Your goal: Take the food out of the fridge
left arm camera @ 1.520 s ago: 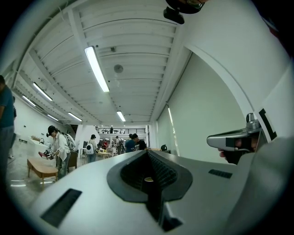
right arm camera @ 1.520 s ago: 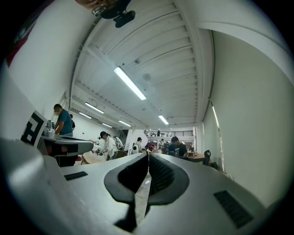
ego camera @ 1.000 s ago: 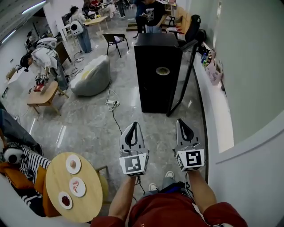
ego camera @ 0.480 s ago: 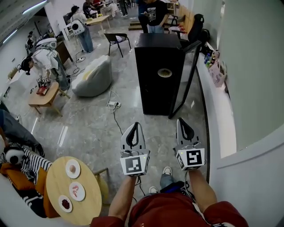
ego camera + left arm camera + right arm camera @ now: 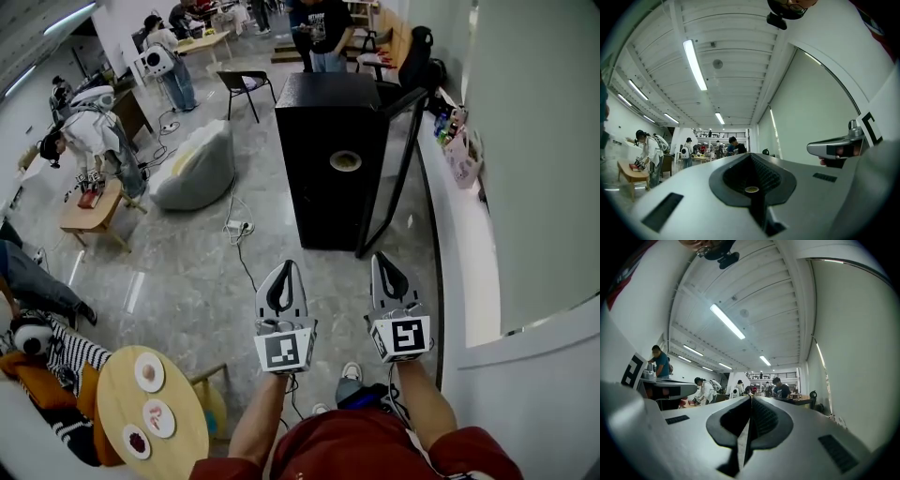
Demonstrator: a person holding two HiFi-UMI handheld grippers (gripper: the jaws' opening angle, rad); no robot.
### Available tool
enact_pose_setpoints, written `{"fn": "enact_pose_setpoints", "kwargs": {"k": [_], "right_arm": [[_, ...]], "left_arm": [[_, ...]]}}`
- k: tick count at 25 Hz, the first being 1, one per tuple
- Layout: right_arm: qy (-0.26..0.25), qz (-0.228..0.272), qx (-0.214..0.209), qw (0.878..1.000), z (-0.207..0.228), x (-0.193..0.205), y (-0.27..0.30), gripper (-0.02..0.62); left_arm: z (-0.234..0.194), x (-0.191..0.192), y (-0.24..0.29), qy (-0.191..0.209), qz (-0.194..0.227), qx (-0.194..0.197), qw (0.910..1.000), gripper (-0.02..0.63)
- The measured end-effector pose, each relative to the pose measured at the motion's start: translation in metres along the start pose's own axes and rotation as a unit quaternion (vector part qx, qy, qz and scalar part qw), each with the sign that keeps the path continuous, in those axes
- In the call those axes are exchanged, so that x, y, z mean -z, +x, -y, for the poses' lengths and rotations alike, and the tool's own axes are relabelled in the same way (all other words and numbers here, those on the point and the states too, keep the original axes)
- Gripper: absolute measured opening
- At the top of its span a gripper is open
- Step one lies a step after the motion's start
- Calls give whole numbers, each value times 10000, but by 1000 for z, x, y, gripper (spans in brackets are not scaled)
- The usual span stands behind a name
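A black fridge (image 5: 328,159) stands on the grey floor ahead of me, its door (image 5: 386,178) swung open on the right side. From this high angle its inside and any food are hidden. A small round object (image 5: 345,161) lies on its top. My left gripper (image 5: 279,268) and right gripper (image 5: 383,258) are held side by side over the floor, well short of the fridge, both shut and holding nothing. The left gripper view shows its jaws (image 5: 751,157) pressed together; the right gripper view shows the same (image 5: 751,400).
A round wooden table (image 5: 111,405) with three plates of food (image 5: 148,372) is at my lower left. A white ledge (image 5: 461,246) runs along the right wall. A grey beanbag (image 5: 192,164), a power strip with cable (image 5: 234,226), a low table (image 5: 89,206) and several people stand farther off.
The view has shifted forward: the fridge sits a little nearer and the round table has slid toward the lower left. Both grippers stay shut in the same pose.
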State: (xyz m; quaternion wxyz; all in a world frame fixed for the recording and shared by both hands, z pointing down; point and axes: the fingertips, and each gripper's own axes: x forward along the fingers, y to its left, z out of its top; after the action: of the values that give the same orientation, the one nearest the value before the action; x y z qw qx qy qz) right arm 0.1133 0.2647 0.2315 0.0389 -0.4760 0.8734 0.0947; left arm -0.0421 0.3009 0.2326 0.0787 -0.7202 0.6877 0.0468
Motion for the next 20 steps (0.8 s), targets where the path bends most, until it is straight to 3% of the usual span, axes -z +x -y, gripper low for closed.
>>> {"fn": "enact_pose_setpoints", "kwargs": {"k": [20], "right_arm": [[45,45,-98,9999,104,23,76,23]], "left_arm": [[45,16,122,33,63,-62,10000,12]]}}
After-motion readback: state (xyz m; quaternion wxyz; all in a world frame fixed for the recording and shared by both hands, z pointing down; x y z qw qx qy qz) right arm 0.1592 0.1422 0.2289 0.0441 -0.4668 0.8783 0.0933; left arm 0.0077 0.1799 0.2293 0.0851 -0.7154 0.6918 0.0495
